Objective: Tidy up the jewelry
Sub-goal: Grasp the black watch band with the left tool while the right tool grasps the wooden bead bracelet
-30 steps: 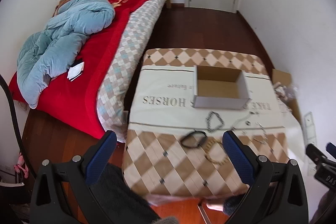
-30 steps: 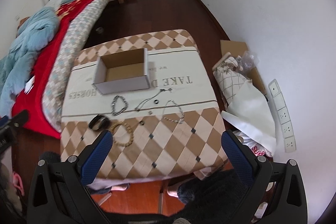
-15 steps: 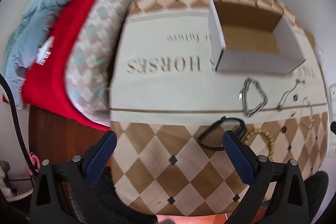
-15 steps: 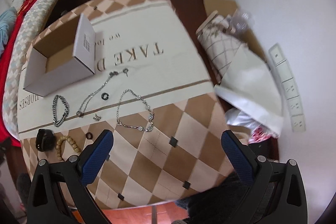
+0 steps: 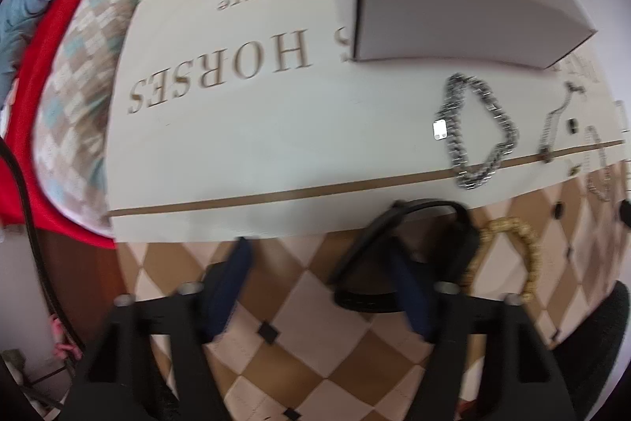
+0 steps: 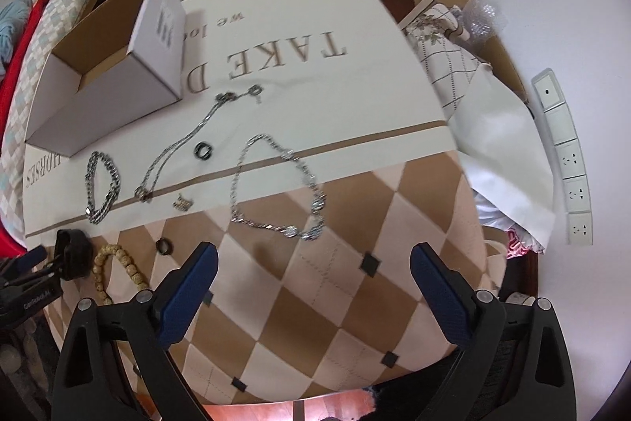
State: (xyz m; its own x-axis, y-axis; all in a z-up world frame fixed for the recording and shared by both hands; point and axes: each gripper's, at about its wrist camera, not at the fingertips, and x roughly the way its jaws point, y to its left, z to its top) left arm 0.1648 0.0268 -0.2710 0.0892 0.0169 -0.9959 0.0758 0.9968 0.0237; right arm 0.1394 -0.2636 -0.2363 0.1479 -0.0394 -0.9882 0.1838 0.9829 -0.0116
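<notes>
Left wrist view shows the left gripper (image 5: pixel 319 283) low over the checked tablecloth (image 5: pixel 299 354), its blue fingers (image 5: pixel 230 279) spread apart and holding nothing; the frame is blurred; the right-hand finger lies just beside or inside the loop of a black band (image 5: pixel 398 223) (which of the two cannot be told); a bead bracelet (image 5: pixel 520 255) sits just right of the band; a chunky silver chain (image 5: pixel 479 133) lies beyond it on the cream panel, near an open white box (image 5: pixel 453 14). Right wrist view has the right gripper (image 6: pixel 315 290) wide open and empty above the cloth's near edge; a long silver necklace (image 6: pixel 276 188) lies ahead of its fingertips, apart from them; further left sit a thin chain (image 6: pixel 185 141), a black ring (image 6: pixel 204 150), a small clasp (image 6: pixel 181 202) and a dark ring (image 6: pixel 163 246).
</notes>
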